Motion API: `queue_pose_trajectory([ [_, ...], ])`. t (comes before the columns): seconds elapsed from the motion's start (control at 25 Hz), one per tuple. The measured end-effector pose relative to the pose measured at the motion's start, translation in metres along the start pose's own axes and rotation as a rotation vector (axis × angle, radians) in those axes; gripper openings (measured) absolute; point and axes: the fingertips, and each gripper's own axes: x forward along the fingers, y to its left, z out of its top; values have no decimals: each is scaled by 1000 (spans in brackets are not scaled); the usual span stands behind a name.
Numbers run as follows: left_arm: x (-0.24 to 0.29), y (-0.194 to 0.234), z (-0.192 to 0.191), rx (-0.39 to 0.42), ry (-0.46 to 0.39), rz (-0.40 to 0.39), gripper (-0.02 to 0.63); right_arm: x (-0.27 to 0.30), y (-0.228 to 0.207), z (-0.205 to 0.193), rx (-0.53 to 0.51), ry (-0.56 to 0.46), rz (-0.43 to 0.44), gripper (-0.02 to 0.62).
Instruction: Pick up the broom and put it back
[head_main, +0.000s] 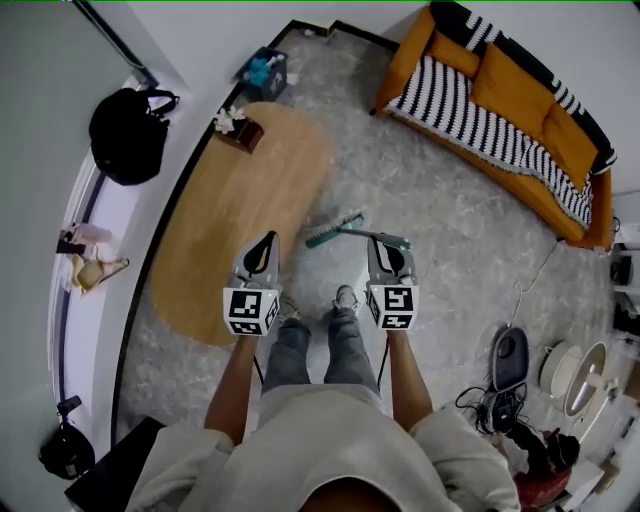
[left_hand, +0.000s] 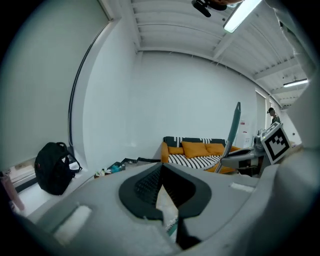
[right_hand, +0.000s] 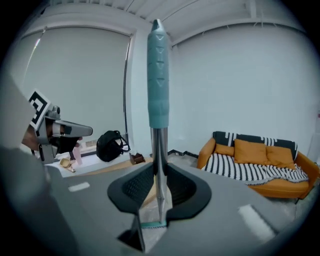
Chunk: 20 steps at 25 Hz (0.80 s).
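Grey speckled floor (head_main: 440, 230) fills the head view, with an oval wooden table (head_main: 240, 200) at 10 o'clock and an orange striped sofa (head_main: 500, 95) at 2 o'clock. The broom (head_main: 336, 230) lies at 12 o'clock, just ahead of the person's feet. Only the right gripper view shows the right claw (right_hand: 159, 172) clamped on the broom's metal shaft, its teal grip rising upright, while the left gripper view alone shows the left claw (left_hand: 161, 167) closed and empty.

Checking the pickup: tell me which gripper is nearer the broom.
Right. The right gripper has its jaws shut on the broom handle; the left gripper is off to its side, jaws together and empty, not touching it.
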Motion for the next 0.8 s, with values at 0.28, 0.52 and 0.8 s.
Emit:
queue_pose_trajectory([
  [0.28, 18, -39, 66, 49, -59, -38, -5, -36, -71, 84, -38, -134, -66, 81],
  [0.52, 40, -87, 107, 81, -101, -49, -5, -60, -127, 123, -52, -194, -71, 81],
  [0.8, 62, -131, 119, 95, -113, -54, -3, -79, -188, 127, -36, -211, -88, 81],
])
